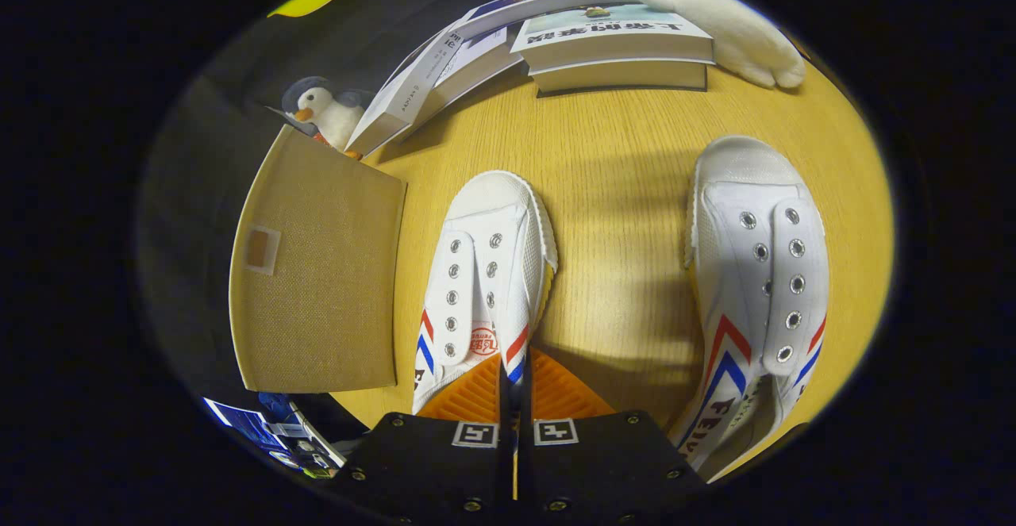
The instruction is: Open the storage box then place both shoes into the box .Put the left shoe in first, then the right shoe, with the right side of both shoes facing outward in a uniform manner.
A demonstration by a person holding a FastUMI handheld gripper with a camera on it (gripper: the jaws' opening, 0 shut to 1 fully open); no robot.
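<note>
Bright, sharp mid-frame; fisheye warp, soft shadows.

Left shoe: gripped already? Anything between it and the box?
The gripper is shut on the side wall of the left shoe. The box sits right beside that shoe with bare table between them. Nothing visible stands in the way, but the box's lid looks closed.

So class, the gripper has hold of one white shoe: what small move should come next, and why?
Probably lift the gripped white canvas shoe straight up off the wooden table. The gripper looks closed, its jaws pinching the shoe's side wall near the heel, so it seems secured. The tan fabric storage box sits just beside it; whether it is open cannot be told.
</note>
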